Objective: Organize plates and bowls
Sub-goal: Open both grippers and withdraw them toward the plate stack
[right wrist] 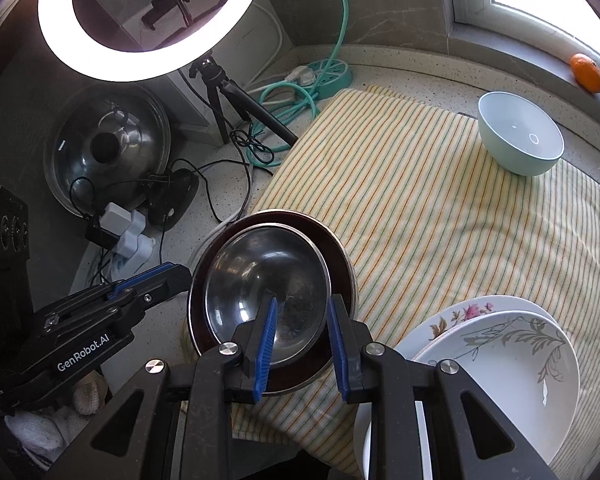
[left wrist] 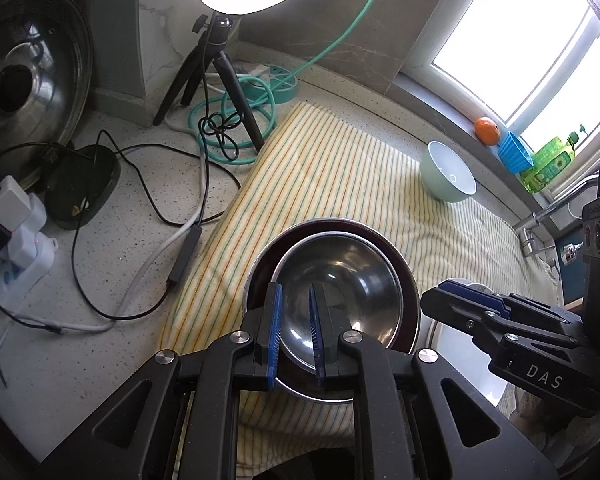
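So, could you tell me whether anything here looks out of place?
The mint-green bowl sits apart at the far edge of the striped towel, while the steel bowl is nested and the plates are stacked.

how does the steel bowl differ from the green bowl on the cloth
The steel bowl is shiny grey metal; the green bowl is pale green outside, white inside. The steel bowl sits nested in a dark dish; the green bowl stands alone, farther back. Both are upright, empty, on the striped cloth.
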A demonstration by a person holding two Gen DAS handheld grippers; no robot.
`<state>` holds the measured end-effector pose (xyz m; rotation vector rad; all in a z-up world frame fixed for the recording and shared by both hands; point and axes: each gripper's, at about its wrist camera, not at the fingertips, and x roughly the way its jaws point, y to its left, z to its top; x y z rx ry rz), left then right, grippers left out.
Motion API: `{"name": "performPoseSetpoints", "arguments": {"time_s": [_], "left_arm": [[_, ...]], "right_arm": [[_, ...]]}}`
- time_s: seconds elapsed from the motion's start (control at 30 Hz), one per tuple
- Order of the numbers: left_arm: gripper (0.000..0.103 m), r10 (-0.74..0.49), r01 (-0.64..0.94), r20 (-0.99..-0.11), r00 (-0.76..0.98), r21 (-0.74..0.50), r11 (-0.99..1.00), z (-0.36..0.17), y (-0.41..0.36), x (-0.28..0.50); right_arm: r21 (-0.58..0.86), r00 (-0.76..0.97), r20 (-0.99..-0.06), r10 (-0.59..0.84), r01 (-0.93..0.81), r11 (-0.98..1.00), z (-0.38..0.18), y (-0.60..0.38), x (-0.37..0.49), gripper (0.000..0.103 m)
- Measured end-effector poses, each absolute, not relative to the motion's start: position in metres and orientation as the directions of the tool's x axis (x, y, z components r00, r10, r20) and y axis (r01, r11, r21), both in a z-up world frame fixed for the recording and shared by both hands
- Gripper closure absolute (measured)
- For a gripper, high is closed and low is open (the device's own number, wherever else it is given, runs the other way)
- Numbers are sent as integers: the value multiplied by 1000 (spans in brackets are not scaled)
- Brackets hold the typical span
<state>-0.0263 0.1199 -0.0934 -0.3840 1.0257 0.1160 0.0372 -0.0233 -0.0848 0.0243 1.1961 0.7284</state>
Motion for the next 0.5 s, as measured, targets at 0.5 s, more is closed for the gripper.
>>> {"name": "performPoseSetpoints", "arguments": {"time_s": [0.5], "left_arm": [[91, -68, -241, -826, 559, -240, 941, -76, 94, -27]], "right_arm": [[409, 294, -775, 559, -441, 799, -62, -83, 41, 68]]}}
